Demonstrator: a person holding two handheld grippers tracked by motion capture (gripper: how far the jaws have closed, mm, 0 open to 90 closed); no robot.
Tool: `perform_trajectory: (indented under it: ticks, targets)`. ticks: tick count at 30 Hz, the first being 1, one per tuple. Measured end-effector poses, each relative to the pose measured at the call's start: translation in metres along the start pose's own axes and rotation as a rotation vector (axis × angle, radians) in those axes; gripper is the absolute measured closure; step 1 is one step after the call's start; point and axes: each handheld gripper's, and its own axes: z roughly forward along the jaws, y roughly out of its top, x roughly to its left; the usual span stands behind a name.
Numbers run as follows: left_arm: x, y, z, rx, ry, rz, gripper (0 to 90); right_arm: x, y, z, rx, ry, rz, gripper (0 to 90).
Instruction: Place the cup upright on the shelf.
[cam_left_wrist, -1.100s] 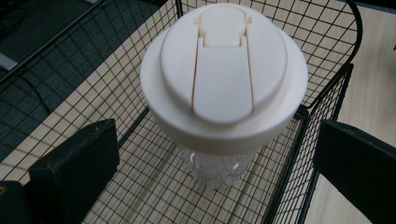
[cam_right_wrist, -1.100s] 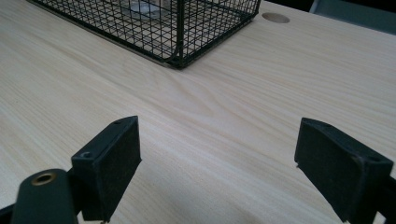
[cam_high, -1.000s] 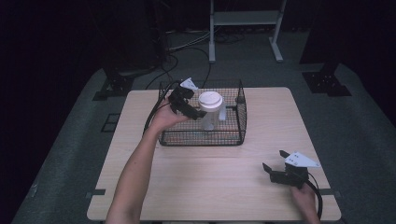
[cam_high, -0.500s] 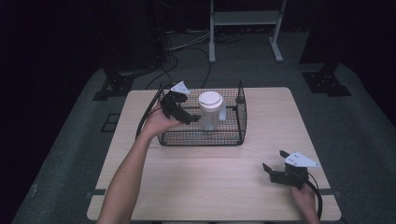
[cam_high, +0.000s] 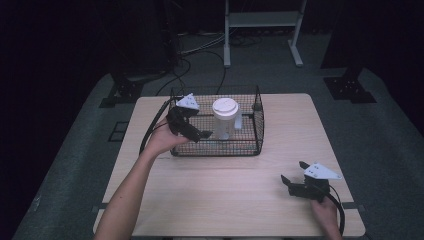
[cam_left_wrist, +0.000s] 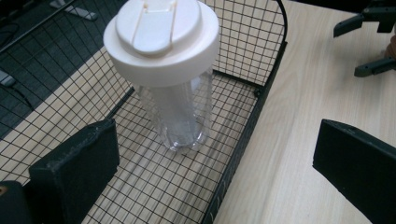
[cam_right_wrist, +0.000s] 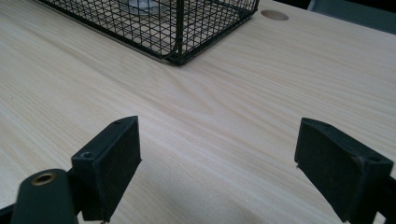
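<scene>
In the high view, the clear bottle (cam_high: 225, 119) with a white lid stood upright inside the wire basket (cam_high: 257, 125) at centre frame, the left gripper (cam_high: 192, 131) just left of it, jaws spread and empty.

In the left gripper view, the bottle rose at upper centre.

In the right gripper view, the right gripper (cam_right_wrist: 215, 161) hung wide open over bare table (cam_right_wrist: 280, 74).

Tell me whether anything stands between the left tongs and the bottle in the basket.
The basket's wire wall does, in part. In the left gripper view the open left tongs straddle it, one jaw over the mesh floor, the other over the table. The bottle stands upright beyond, with nothing else before it.
</scene>
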Motion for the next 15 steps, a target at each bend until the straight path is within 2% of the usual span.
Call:
perform_trajectory:
  ticks: [15]
  targets:
    - [-0.019, -0.017, 0.003, 0.015, -0.022, 0.009, 0.0, 0.001, 0.0, 0.0, 0.002, 0.001, -0.006, 13.5]
